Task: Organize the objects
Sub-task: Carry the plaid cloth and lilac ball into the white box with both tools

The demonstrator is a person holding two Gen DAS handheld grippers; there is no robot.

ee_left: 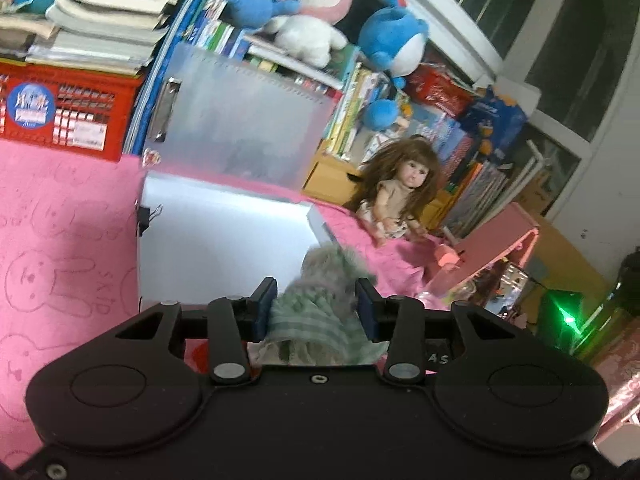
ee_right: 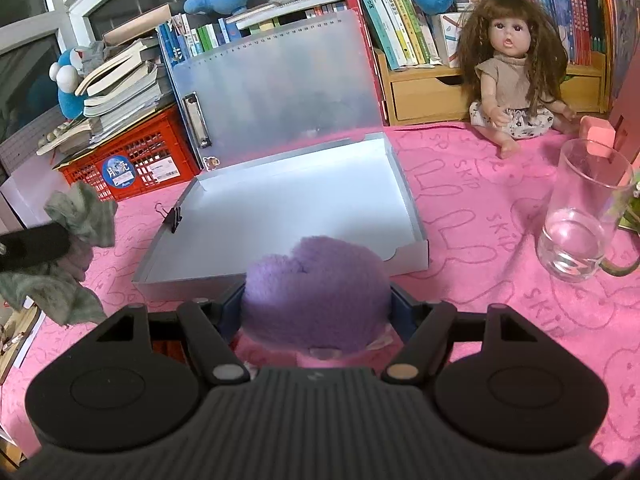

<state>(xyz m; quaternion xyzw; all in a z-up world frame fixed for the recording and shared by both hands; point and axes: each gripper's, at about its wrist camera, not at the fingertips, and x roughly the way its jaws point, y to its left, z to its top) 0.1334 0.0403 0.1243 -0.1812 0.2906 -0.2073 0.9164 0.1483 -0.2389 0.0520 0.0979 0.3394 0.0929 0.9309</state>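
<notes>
While the left gripper [ee_left: 316, 308] pinches a green cloth [ee_left: 320, 304], the open box [ee_left: 224, 248] lies at 11 o'clock, likely its destination. In the right view, the right gripper [ee_right: 316, 304] clamps a purple plush [ee_right: 316, 284], box [ee_right: 416, 208] at 12 o'clock.

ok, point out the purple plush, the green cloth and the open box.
purple plush [ee_right: 316, 284], right wrist view, top of its fuzzy body.
green cloth [ee_left: 320, 308], left wrist view, bunched middle.
open box [ee_right: 304, 196], right wrist view, bare white floor.
</notes>
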